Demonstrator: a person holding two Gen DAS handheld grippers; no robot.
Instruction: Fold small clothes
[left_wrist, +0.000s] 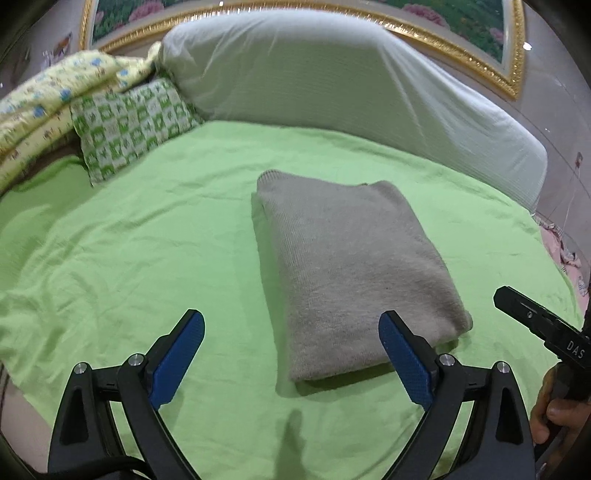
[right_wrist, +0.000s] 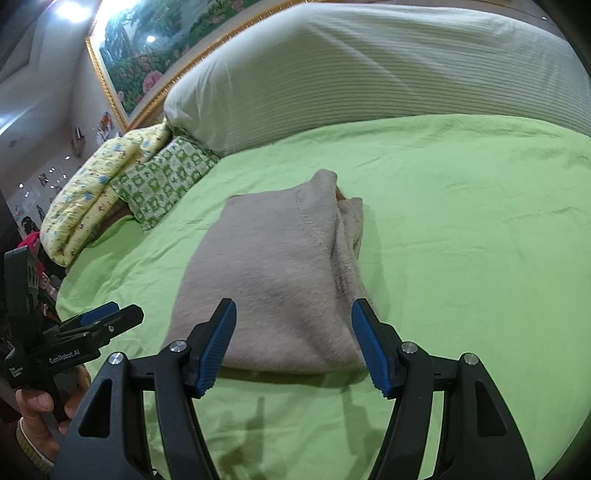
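Note:
A grey knitted garment (left_wrist: 354, 266) lies folded into a thick rectangle on the green bed sheet (left_wrist: 147, 236). It also shows in the right wrist view (right_wrist: 273, 280), with loose layers along its right edge. My left gripper (left_wrist: 291, 321) is open and empty, held above the sheet at the garment's near left corner. My right gripper (right_wrist: 293, 314) is open and empty, just in front of the garment's near edge. The right gripper's body shows at the right edge of the left wrist view (left_wrist: 543, 325). The left gripper shows at the left of the right wrist view (right_wrist: 107, 317).
A large white bolster pillow (left_wrist: 332, 81) lies along the headboard. A green checked pillow (left_wrist: 133, 125) and a yellow patterned quilt (left_wrist: 55, 92) sit at the far left. A gold-framed painting (right_wrist: 147, 48) hangs behind. Pink fabric (left_wrist: 565, 251) lies past the bed's right edge.

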